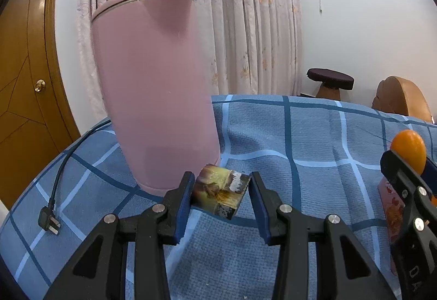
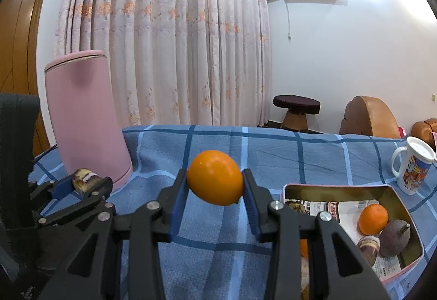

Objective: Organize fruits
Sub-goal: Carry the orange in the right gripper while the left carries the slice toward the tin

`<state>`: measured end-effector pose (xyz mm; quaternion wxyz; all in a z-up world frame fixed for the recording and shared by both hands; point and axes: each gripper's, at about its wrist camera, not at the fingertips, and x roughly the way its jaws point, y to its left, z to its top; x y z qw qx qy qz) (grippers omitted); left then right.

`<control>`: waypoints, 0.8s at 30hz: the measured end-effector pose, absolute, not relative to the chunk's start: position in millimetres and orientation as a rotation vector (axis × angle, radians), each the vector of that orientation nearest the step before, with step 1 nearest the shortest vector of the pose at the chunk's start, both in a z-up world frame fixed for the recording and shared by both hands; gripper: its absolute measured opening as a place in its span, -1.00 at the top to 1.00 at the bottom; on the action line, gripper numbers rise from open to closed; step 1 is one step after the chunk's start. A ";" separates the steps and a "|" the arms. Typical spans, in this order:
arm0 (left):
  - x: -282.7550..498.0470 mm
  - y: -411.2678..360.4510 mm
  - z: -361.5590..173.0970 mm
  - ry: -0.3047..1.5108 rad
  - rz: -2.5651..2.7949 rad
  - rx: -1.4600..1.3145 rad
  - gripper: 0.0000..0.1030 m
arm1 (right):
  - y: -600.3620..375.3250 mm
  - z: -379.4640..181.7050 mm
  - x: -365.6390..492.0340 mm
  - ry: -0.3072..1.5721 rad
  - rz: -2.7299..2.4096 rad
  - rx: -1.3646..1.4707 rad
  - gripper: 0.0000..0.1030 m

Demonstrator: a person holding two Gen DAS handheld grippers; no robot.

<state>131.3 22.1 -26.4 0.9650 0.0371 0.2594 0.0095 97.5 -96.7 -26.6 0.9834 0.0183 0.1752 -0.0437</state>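
My right gripper (image 2: pixel 215 182) is shut on an orange (image 2: pixel 215 177) and holds it in the air above the blue checked cloth. The same orange (image 1: pixel 408 149) and right gripper (image 1: pixel 404 163) show at the right edge of the left wrist view. My left gripper (image 1: pixel 221 179) is shut on a small brown and yellow block (image 1: pixel 220 194), just in front of the pink kettle. An open tin (image 2: pixel 336 186) lies at the lower right. It holds a second orange (image 2: pixel 372 219), a dark pear-shaped fruit (image 2: pixel 394 238) and a brown striped piece (image 2: pixel 368 246).
A tall pink kettle (image 1: pixel 155 87) stands at the table's left; its black cord and plug (image 1: pixel 50 220) trail over the cloth. A white printed mug (image 2: pixel 413 168) stands behind the tin at the far right. Beyond the table are a stool (image 2: pixel 296 108) and a brown chair (image 2: pixel 371 117).
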 end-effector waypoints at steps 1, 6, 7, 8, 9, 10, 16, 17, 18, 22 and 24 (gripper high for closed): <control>130.0 21.9 -26.4 0.524 0.018 0.074 0.16 | -97.4 -26.6 96.9 0.353 -0.088 0.037 0.19; 123.9 21.0 -25.4 0.515 0.014 0.068 0.16 | -97.8 -27.0 94.1 0.351 -0.090 0.036 0.19; 122.5 20.9 -25.4 0.513 0.014 0.066 0.16 | -97.8 -26.9 94.0 0.352 -0.090 0.036 0.19; 121.7 20.9 -25.5 0.512 0.014 0.064 0.16 | -97.9 -27.0 93.0 0.352 -0.091 0.036 0.19; 120.0 21.0 -25.3 0.512 0.014 0.061 0.16 | -98.0 -26.9 93.5 0.352 -0.090 0.037 0.19; 118.6 21.1 -25.1 0.511 0.015 0.058 0.16 | -98.0 -26.8 93.8 0.352 -0.090 0.037 0.19; 112.4 23.5 -24.9 0.500 0.014 0.043 0.16 | -98.5 -26.9 92.2 0.352 -0.092 0.037 0.19; 110.5 23.3 -25.2 0.497 0.015 0.041 0.16 | -98.6 -26.9 92.2 0.352 -0.092 0.037 0.19; 109.1 23.6 -24.9 0.493 0.016 0.039 0.16 | -98.7 -27.0 91.8 0.352 -0.092 0.037 0.19; 104.3 24.7 -25.1 0.485 0.017 0.031 0.16 | -99.4 -26.6 90.5 0.352 -0.092 0.038 0.19; 101.7 24.7 -24.6 0.482 0.018 0.026 0.16 | -99.4 -26.5 90.1 0.351 -0.091 0.037 0.19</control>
